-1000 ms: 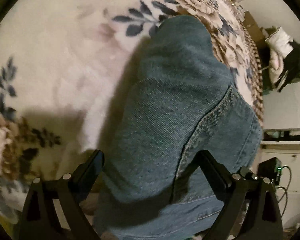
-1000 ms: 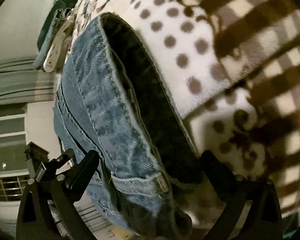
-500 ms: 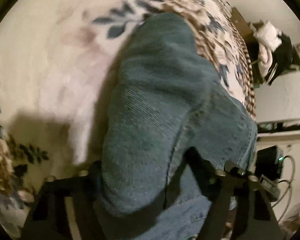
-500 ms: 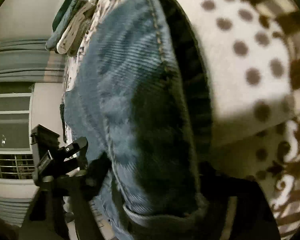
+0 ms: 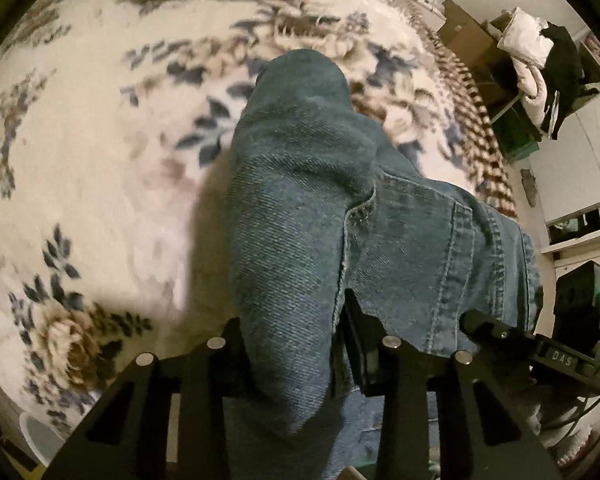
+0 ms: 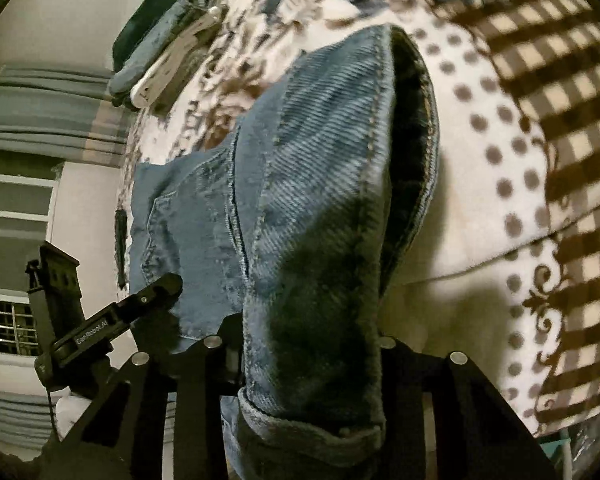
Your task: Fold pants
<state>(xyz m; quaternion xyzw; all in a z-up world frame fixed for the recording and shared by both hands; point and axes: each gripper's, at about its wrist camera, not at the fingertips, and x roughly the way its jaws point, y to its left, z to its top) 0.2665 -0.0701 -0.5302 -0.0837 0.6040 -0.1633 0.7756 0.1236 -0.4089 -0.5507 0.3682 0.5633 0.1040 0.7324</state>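
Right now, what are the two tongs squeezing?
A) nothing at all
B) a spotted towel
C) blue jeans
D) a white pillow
C: each view shows a bunched fold of the blue jeans pinched between the black fingers, in the left tongs and the right tongs, above the flowered blanket. The tongs have just been closing on it.
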